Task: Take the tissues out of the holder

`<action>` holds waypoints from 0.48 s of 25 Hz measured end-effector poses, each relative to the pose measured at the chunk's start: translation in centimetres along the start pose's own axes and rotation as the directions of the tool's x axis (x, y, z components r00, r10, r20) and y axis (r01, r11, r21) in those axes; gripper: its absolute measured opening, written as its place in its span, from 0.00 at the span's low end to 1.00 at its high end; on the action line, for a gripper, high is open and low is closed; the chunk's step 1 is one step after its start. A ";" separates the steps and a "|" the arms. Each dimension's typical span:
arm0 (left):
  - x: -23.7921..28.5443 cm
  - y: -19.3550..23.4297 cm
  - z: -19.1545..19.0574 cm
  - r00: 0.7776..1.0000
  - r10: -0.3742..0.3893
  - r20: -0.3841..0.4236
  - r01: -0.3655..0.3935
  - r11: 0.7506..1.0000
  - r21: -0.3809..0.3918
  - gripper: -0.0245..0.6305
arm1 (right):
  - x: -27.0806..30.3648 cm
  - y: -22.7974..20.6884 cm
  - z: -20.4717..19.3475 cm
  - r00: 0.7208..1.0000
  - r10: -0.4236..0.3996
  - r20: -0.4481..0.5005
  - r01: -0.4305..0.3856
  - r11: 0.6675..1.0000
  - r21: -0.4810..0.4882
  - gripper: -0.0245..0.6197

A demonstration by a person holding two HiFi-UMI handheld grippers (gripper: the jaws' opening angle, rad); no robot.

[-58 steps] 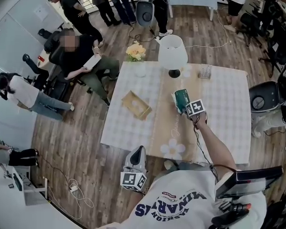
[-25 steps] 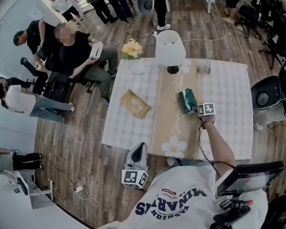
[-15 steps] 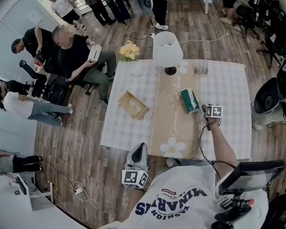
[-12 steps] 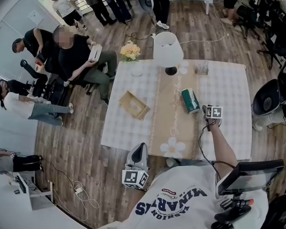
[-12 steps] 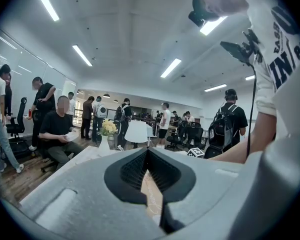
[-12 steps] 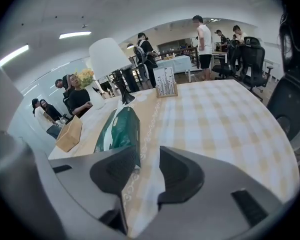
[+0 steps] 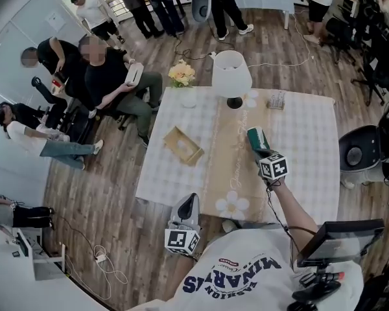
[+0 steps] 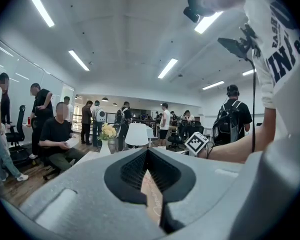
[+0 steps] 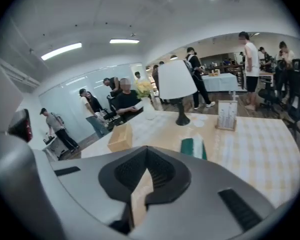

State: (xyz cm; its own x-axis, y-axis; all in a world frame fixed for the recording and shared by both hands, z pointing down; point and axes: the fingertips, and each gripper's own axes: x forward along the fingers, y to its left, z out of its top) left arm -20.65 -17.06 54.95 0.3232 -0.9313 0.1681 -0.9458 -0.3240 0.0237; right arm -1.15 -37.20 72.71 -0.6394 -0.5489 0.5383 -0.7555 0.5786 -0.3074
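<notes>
On the one white checked table (image 7: 311, 149) I count one light wooden tissue holder (image 7: 185, 144), one green tissue pack (image 7: 256, 138), one white-shaded lamp (image 7: 231, 73), one bunch of yellow flowers (image 7: 182, 73) and one small clear stand (image 7: 278, 100).

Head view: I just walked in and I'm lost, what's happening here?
A person holds a gripper in each hand. The green tissue pack lies on the table, apart from the wooden holder. The right gripper is near the pack, its jaws having just closed on nothing. The left gripper waits shut by the near edge.
</notes>
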 end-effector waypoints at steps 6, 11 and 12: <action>0.1 0.7 4.1 0.997 -0.003 0.072 -0.002 0.997 0.076 0.04 | -5.2 14.6 8.0 0.958 0.268 0.100 -0.241 0.945 -0.222 0.05; -1.4 0.5 8.0 0.988 0.001 0.154 -0.014 0.997 0.081 0.04 | -11.5 23.3 13.5 0.893 0.409 0.186 -0.298 0.848 -0.437 0.05; -1.8 0.3 8.7 0.986 -0.003 0.169 -0.011 0.997 0.082 0.04 | -12.5 24.6 14.2 0.881 0.431 0.197 -0.302 0.831 -0.466 0.05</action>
State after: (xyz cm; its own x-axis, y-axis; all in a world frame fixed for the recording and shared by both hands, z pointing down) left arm -21.27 -16.93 46.03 0.3266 -0.9452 -0.0011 -0.9435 -0.3259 -0.0596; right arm -13.73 -24.66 47.25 -0.9166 -0.3535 0.1868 -0.3686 0.9281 -0.0522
